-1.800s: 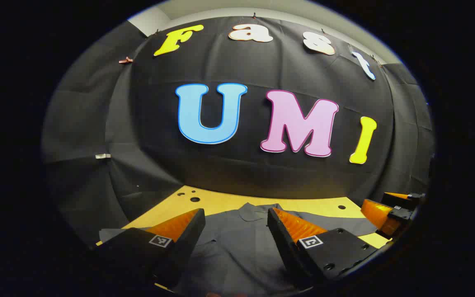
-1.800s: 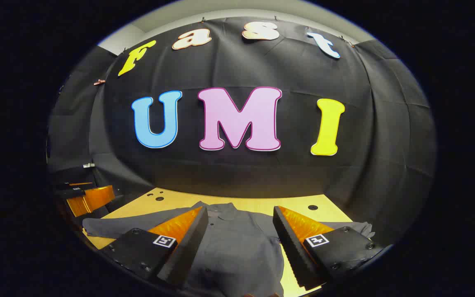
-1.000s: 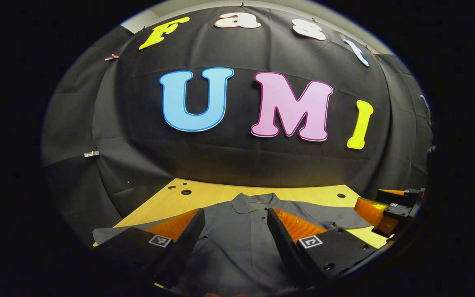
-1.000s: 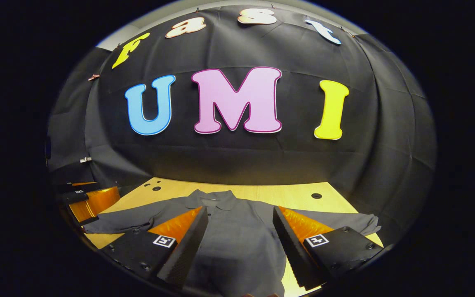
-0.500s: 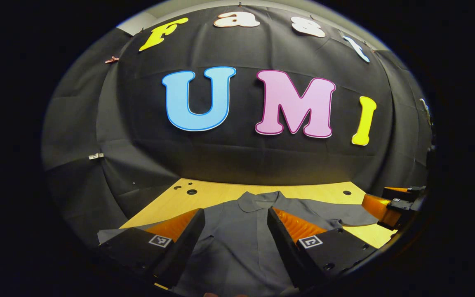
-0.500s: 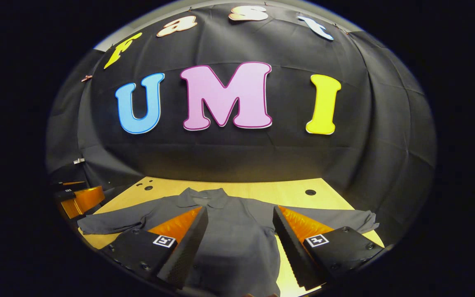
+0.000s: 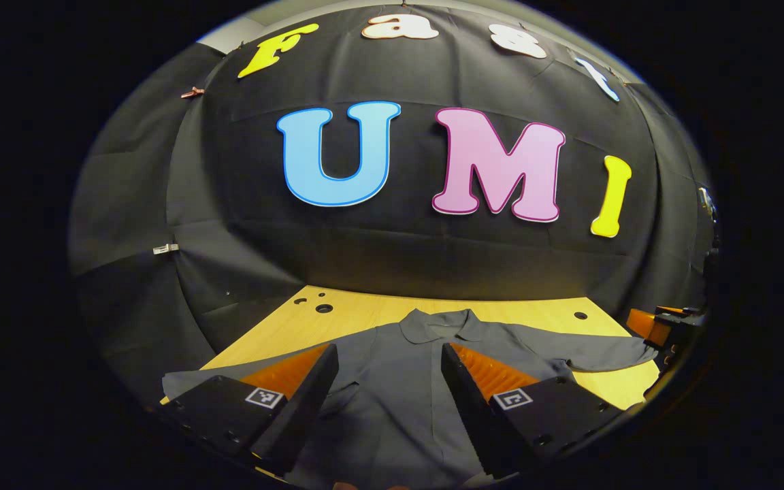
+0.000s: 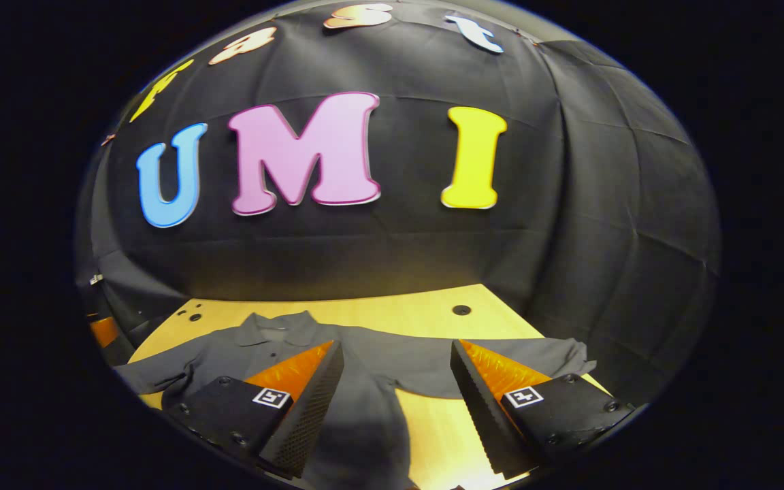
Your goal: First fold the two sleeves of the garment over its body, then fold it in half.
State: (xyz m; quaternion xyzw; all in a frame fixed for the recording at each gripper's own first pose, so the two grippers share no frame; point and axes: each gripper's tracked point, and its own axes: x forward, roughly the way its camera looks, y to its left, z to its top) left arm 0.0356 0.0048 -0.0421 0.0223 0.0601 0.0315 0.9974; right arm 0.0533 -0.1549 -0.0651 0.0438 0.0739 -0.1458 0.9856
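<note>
A grey collared shirt (image 7: 405,395) lies flat on the wooden table (image 7: 365,313), collar toward the wall, both sleeves spread outward. My left gripper (image 7: 388,357) hovers open over the shirt's body with nothing between its fingers. In the left gripper view the right sleeve (image 7: 596,354) reaches toward the other gripper (image 7: 664,327) at the far right edge. My right gripper (image 8: 395,357) is open above the shirt's right side, with the right sleeve (image 8: 487,357) stretching across behind its fingers. The shirt's collar (image 8: 276,330) sits to the left in the right gripper view.
The table (image 8: 399,313) has small round holes (image 8: 461,309) near its back edge and more holes (image 7: 324,308) at the back left. The black cloth wall rises just behind the table. Bare wood (image 8: 433,435) shows beside the shirt's right flank.
My right gripper has swung to the right, so the right sleeve now lies between its fingers' line of sight. My left gripper has shifted slightly; the other gripper has slid toward the view's edge.
</note>
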